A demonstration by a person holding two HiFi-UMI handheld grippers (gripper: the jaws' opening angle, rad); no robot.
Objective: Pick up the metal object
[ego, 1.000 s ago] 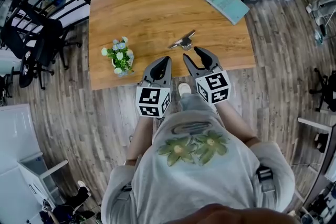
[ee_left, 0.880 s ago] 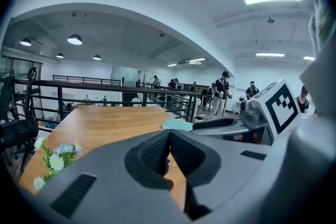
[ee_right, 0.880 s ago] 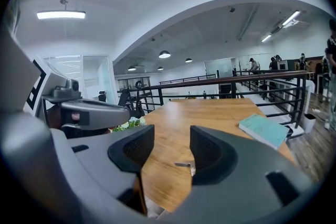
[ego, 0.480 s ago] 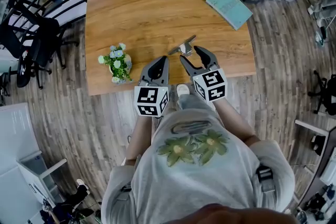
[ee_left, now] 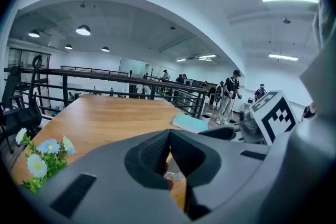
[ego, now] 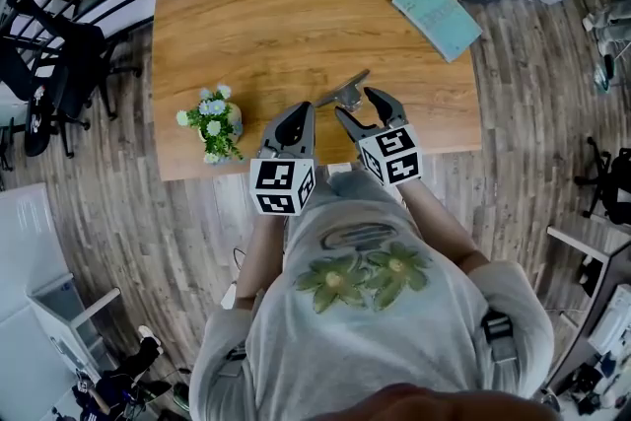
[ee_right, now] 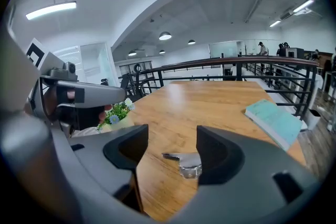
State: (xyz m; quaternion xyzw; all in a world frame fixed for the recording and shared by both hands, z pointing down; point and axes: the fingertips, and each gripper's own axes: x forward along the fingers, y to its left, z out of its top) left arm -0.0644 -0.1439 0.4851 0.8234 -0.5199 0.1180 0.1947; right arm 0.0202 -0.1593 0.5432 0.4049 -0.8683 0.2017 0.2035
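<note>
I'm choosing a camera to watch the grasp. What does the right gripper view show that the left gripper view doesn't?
Only the right: the jaws of the right gripper, which have just been opening, with the metal object showing in their gap, not gripped. Only the left: the left gripper, its jaws together, and people in the background. Both: table, flowers, book.

No word or number can be read anywhere. The cube (ego: 283, 187) on the left hand-held gripper (ego: 296, 115) and the cube (ego: 391, 156) on the right hand-held gripper (ego: 361, 105) carry black-and-white square code patterns, without letters. The teal book (ego: 436, 3) near the far right corner of the surface (ego: 266, 5) has cover print too small to read. The emblem (ego: 357, 238) on the person's shirt (ego: 385, 330) is illegible.
</note>
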